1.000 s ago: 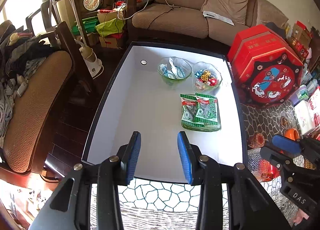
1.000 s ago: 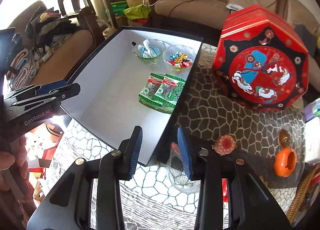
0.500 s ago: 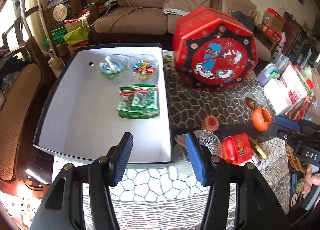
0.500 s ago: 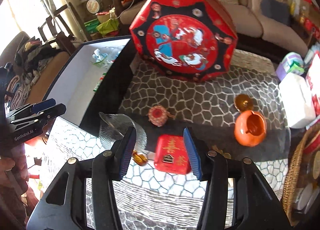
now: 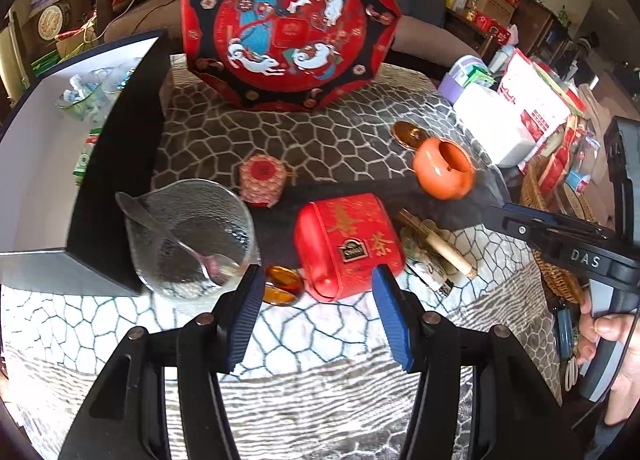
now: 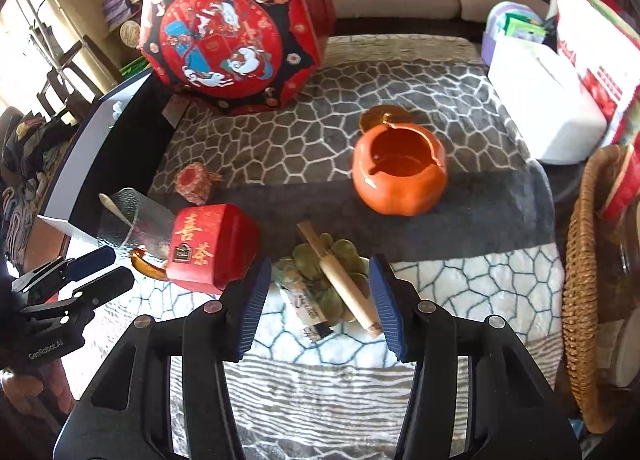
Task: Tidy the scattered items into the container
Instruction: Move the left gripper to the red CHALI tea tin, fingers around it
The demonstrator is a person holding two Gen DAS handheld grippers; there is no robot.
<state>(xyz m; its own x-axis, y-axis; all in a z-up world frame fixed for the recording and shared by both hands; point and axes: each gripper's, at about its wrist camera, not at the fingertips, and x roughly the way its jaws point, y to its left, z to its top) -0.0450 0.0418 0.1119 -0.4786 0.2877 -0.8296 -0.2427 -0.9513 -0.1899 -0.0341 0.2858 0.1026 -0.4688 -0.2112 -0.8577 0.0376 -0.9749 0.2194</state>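
Note:
The container, a dark box with a white inside (image 5: 36,147), stands at the left with glass bowls and green packets in it. My left gripper (image 5: 316,296) is open over a red tea tin (image 5: 348,244), whose near end shows between the tips without touching them. Left of the tin are a glass cup with a spoon (image 5: 192,236) and an amber dish (image 5: 282,286). My right gripper (image 6: 318,292) is open above a green pile with a pale roll (image 6: 344,284) across it. The tin (image 6: 212,248) lies to its left.
An orange ashtray (image 6: 400,171), a small red patterned box (image 5: 262,179) and a large red octagonal box (image 5: 288,23) sit farther back on the patterned cloth. At the right are a white box (image 6: 540,99) and a wicker basket (image 6: 580,260). A hand (image 5: 608,332) holds the right gripper.
Both views have swung right, from the white-lined box to the scattered items on the cloth, and have come lower. Both pairs of jaws stand wider apart than a second ago.

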